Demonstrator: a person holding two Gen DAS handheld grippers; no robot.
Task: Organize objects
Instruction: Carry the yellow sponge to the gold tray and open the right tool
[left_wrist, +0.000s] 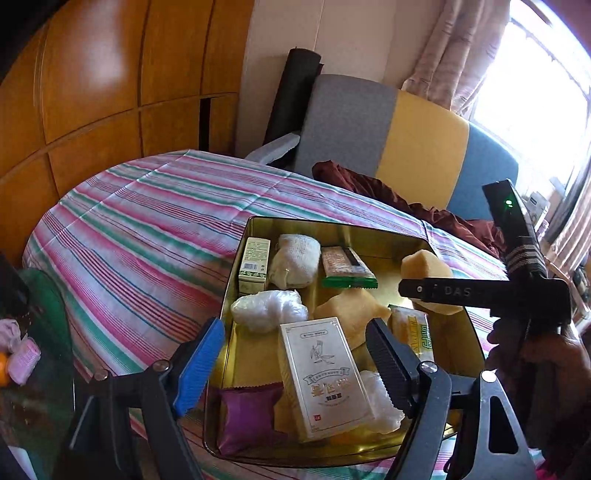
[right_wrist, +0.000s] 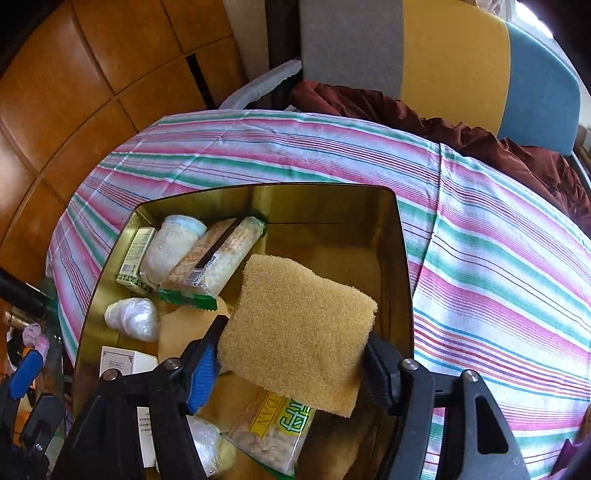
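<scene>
Striped counter (right_wrist: 498, 258) lies bare beyond tin (right_wrist: 402, 266); right gripper (right_wrist: 288, 365) grips sponge (right_wrist: 295, 325) above it; left gripper (left_wrist: 295, 365) spread wide, empty.

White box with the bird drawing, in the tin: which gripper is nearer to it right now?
Left. The left gripper hangs open right over the white box. The right gripper, closed on the sponge, is over the tin's other side.
</scene>
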